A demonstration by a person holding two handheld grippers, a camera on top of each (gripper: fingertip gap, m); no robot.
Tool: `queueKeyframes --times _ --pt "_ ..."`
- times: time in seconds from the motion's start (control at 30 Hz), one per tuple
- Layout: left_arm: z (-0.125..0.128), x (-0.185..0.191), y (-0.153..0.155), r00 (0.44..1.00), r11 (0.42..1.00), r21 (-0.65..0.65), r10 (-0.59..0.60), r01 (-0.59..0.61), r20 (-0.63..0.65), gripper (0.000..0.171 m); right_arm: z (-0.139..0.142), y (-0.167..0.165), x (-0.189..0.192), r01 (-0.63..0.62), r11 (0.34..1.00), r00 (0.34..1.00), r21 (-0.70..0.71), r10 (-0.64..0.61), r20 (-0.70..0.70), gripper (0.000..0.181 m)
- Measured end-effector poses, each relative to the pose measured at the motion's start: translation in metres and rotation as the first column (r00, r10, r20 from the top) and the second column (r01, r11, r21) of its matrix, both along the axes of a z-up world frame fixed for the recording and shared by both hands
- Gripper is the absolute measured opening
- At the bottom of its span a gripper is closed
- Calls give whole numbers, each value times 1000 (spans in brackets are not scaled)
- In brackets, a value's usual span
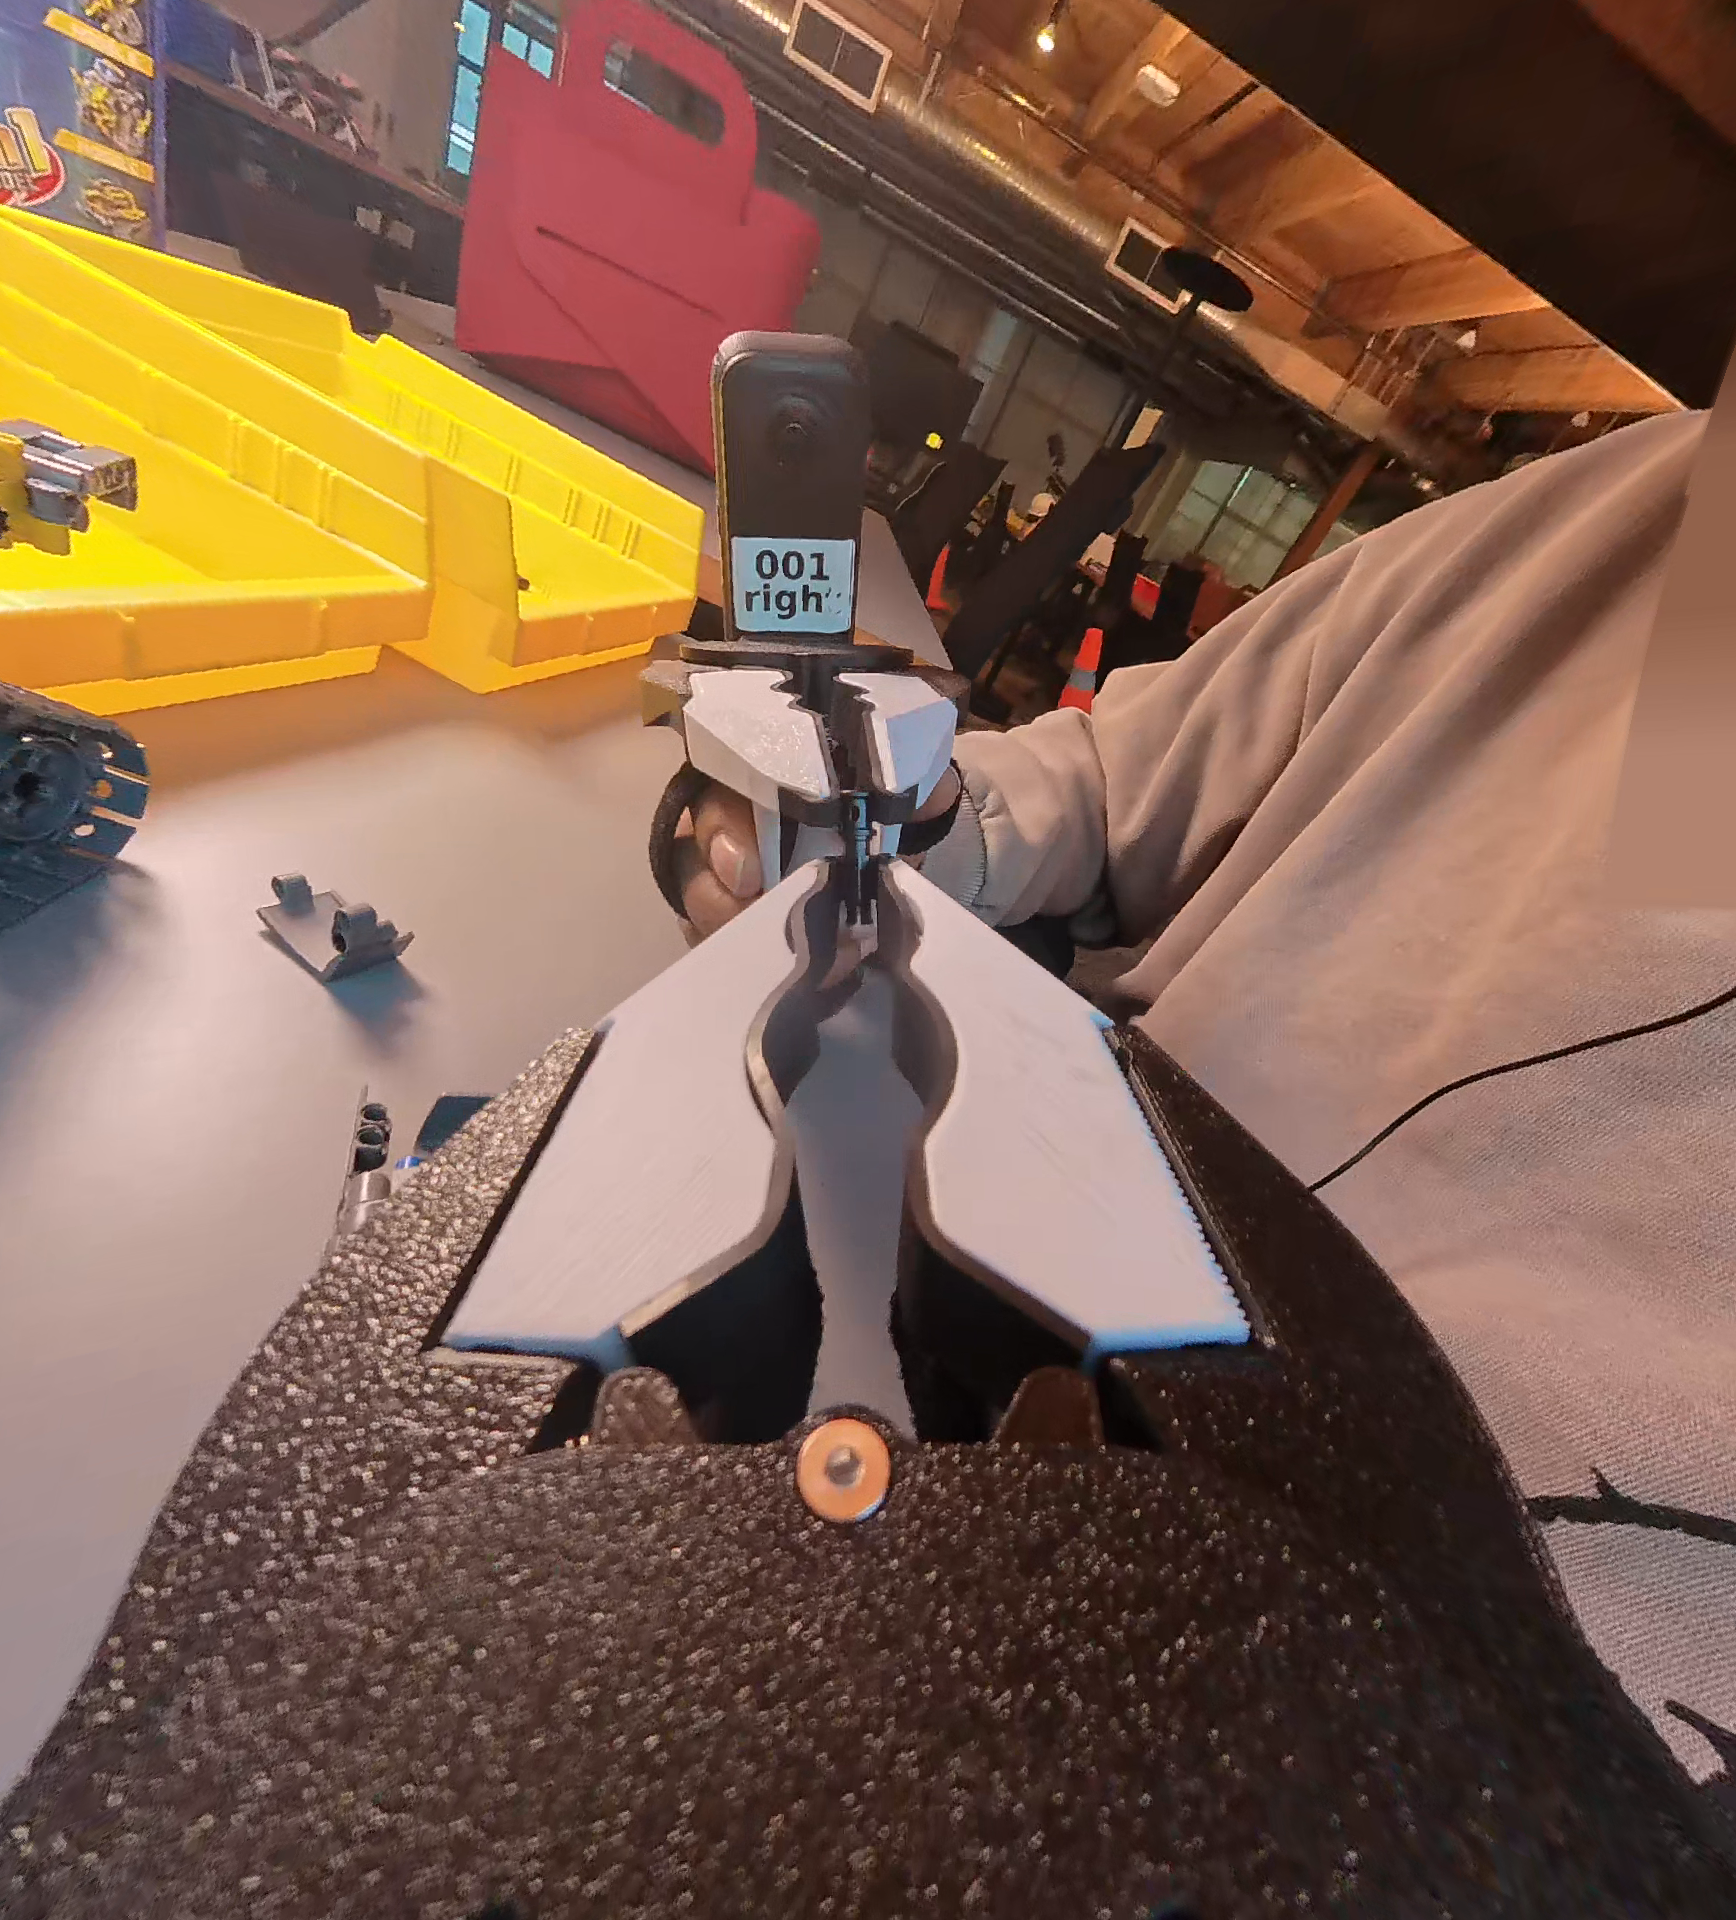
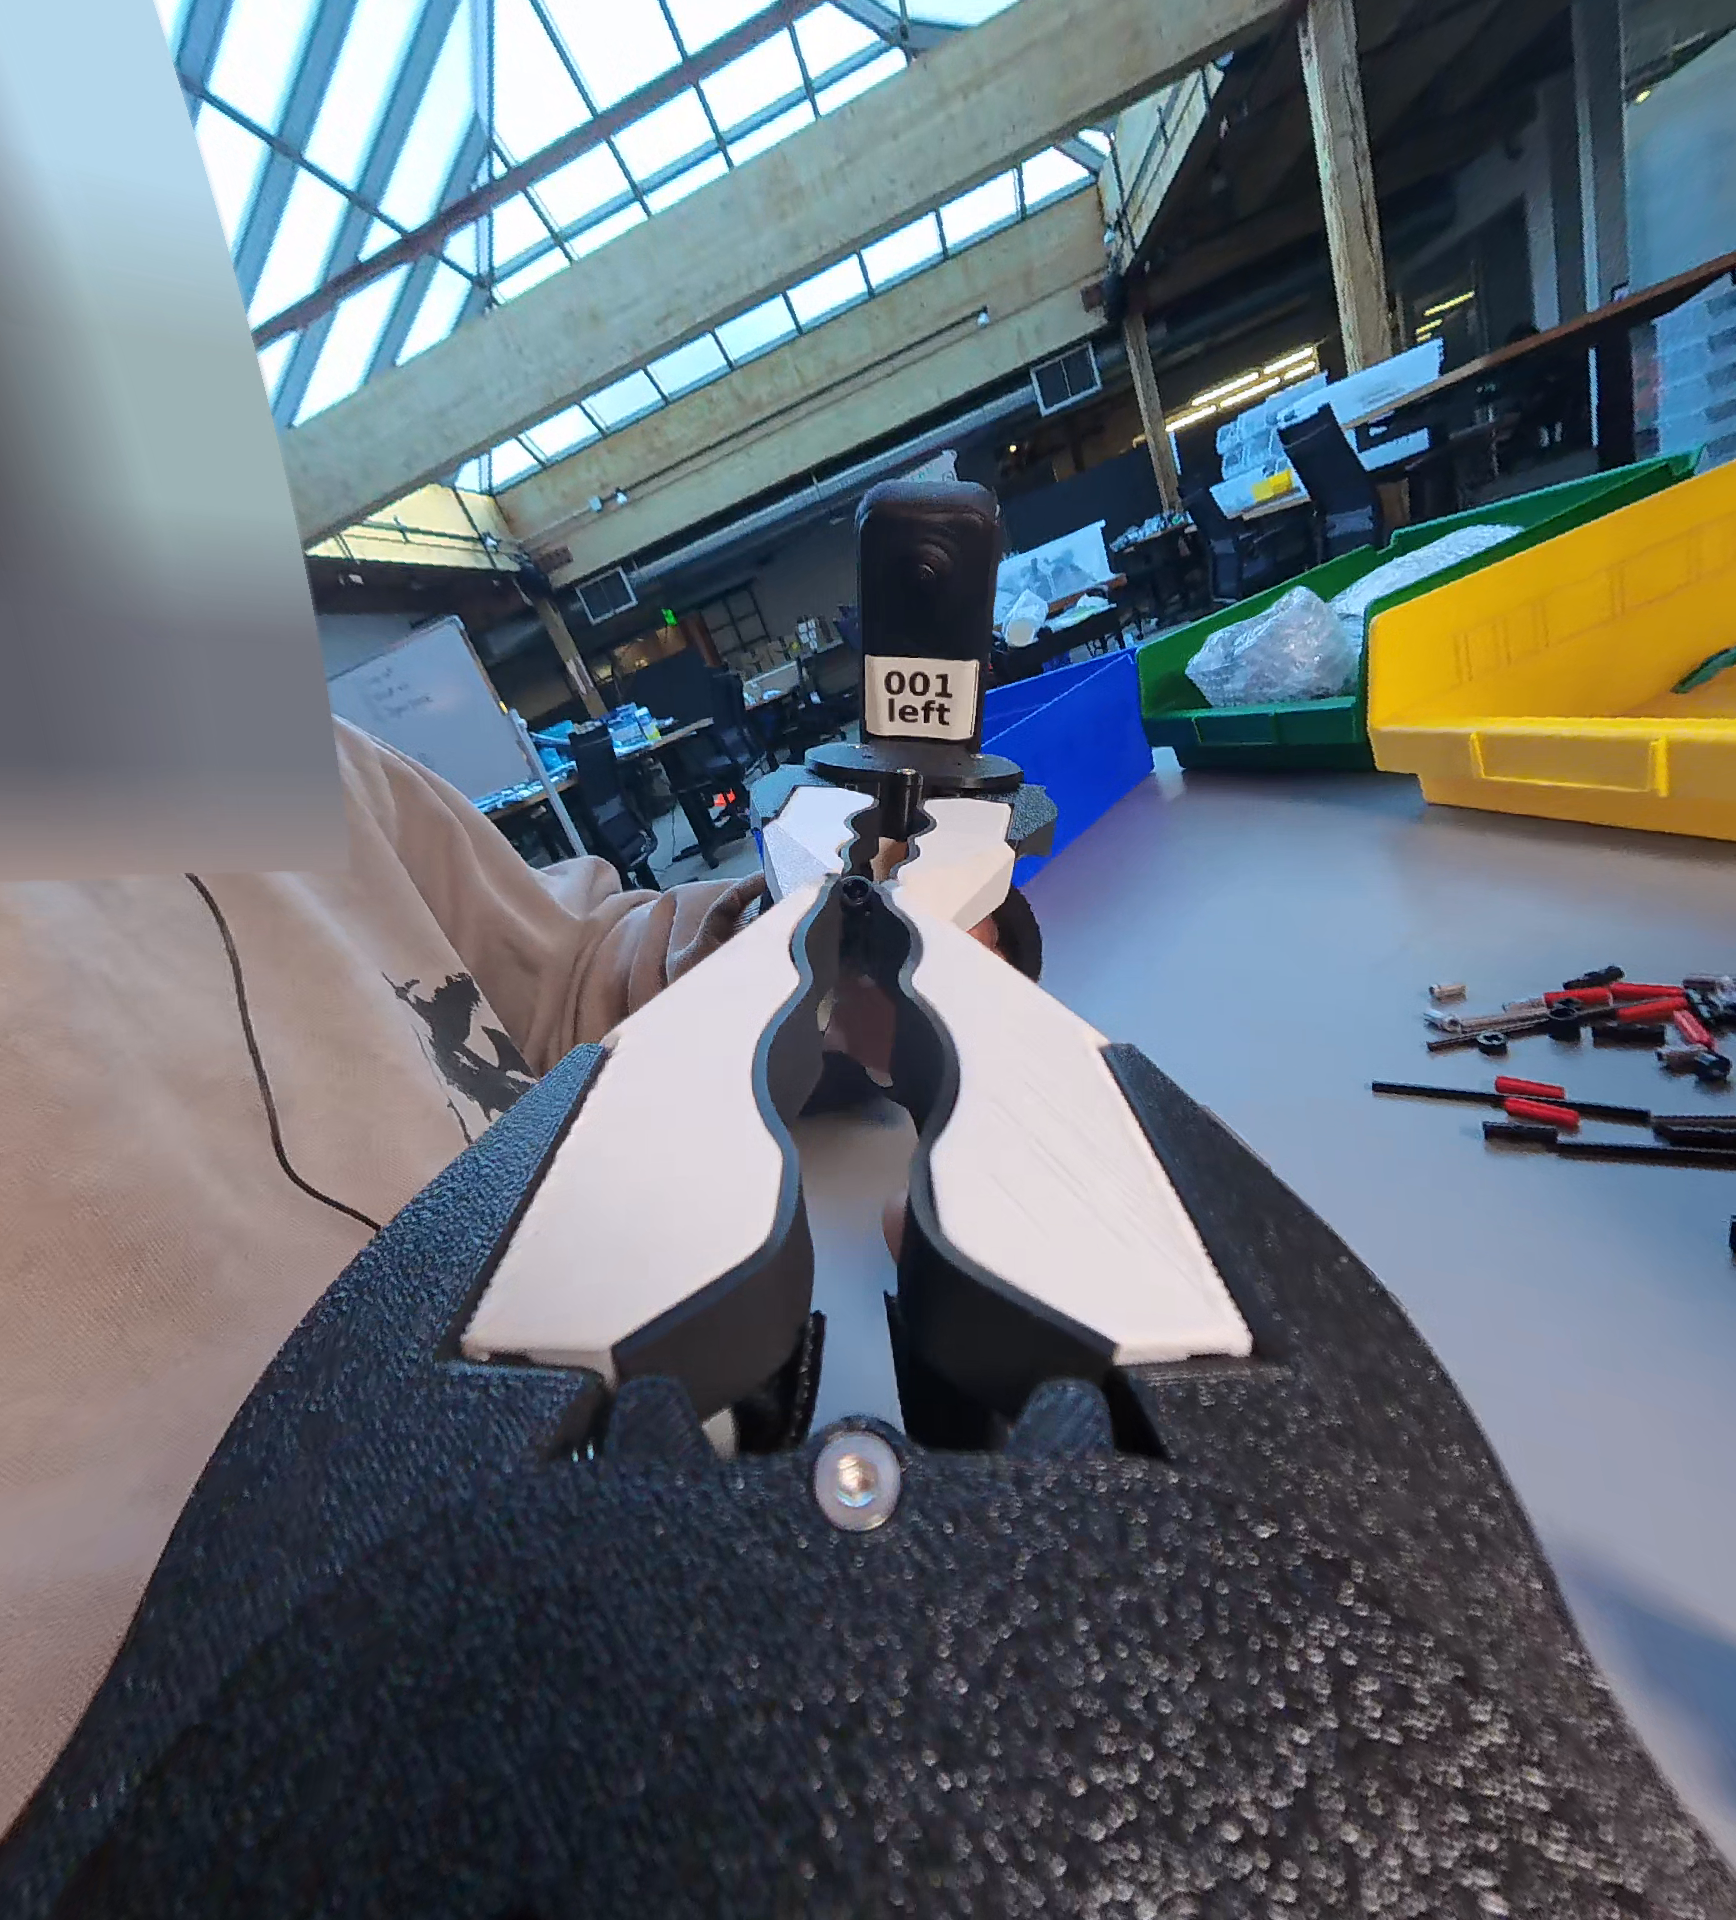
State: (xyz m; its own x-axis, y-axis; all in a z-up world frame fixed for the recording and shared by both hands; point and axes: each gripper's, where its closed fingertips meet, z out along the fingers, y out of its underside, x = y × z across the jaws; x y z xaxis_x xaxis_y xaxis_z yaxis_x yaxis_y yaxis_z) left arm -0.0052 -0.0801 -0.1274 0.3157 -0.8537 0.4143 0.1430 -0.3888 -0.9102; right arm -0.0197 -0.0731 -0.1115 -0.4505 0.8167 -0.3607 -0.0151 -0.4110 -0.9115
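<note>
My two grippers meet tip to tip above the grey table. My left gripper is shut on a small black pin-like part. The right gripper faces it in the left wrist view, held by a hand, and its jaws close on the far end of the same part. In the right wrist view my right gripper is shut on the small black part, and the left gripper sits just beyond it. How the part is built is hidden between the fingertips.
Yellow bins, a red paper bag, a tracked toy vehicle and a grey hinged piece lie to the left. Loose red and black parts, a yellow bin, a green bin and a blue bin show in the right wrist view. Only a small space, under 4 cm, lies between the two pairs of fingers.
</note>
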Motion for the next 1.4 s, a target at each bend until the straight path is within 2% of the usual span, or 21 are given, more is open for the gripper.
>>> queueKeyframes --times 0.13,0.43,0.77,1.07,1.1,1.13,1.17,1.2,1.23,1.27,1.33,1.4 --pt "0 -1 1 1000 1000 -9 7 -7 -7 6 0 3 -2 -10 999 1000 -51 9 -6 3" --pt "0 -1 0 999 998 -67 -17 19 36 6 2 3 -2 -19 1000 1000 -24 19 -20 2" --pt "11 -1 -1 997 998 -62 -25 30 76 6 17 5 -1 -14 1000 998 -6 14 -57 2" --pt "17 1 2 981 988 -128 -63 88 184 6 24 12 1 7 1000 997 8 -7 -75 5" --pt "-10 8 -4 995 983 -153 -98 100 25 6 60 44 17 58 982 968 -178 -99 -230 3" --pt "-46 16 -11 985 981 -170 -111 88 -130 6 86 72 37 94 974 942 -207 -154 -297 3" --pt "-46 22 -21 989 967 -226 -133 117 -58 6 96 77 46 188 980 929 -71 -201 -310 3" --pt "-24 16 -16 997 983 -168 -77 78 9 6 88 55 39 192 977 954 93 -163 -252 4" --pt "-6 3 -4 1000 996 -94 -5 7 17 6 75 35 30 169 972 970 164 -134 -204 4" --pt "7 -6 5 999 998 -56 27 -25 37 6 63 28 22 167 973 975 160 -139 -176 4" --pt "6 -8 15 999 998 -44 42 -42 -15 6 49 37 17 125 992 981 -2 -124 -149 4" --pt "-4 -11 17 997 997 -42 62 -64 -39 6 36 43 13 163 985 983 64 -156 -95 5"
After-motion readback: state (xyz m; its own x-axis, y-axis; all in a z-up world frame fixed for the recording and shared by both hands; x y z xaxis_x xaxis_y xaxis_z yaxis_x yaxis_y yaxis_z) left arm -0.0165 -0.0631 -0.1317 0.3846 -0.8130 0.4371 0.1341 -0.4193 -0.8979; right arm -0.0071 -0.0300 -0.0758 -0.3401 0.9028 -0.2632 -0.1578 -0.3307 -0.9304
